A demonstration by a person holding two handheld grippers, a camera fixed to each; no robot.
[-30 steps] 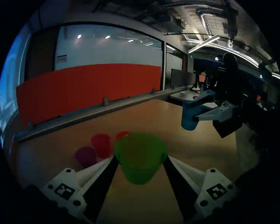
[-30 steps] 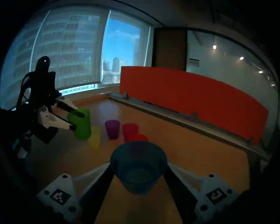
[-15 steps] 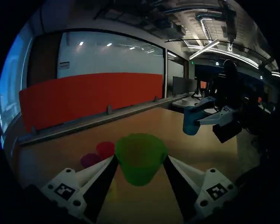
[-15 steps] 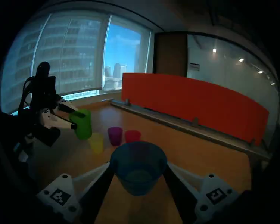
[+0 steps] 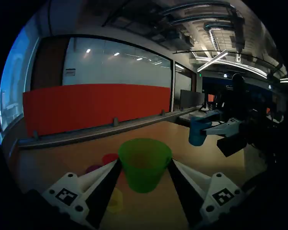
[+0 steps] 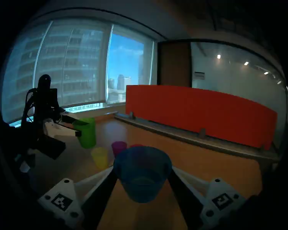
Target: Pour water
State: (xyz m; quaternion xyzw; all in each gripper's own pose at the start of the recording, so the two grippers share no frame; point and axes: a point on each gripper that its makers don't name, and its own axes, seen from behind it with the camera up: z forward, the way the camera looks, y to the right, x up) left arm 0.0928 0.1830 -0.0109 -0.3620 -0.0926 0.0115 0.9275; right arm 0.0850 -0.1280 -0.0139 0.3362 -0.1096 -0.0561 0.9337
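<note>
The left tongs [image 5: 144, 165] grip the green cup [image 5: 144, 178], upright between both fingers, raised above the counter [image 5: 190, 153]. The right tongs [image 6: 142, 172] clamp the blue cup [image 6: 142, 186] likewise, upright. In the left gripper view it hangs well apart, to the green cup's right.

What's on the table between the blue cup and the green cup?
In the right gripper view, a yellow cup and a purple cup stand on the wooden table, between the held blue cup and green cup.
</note>
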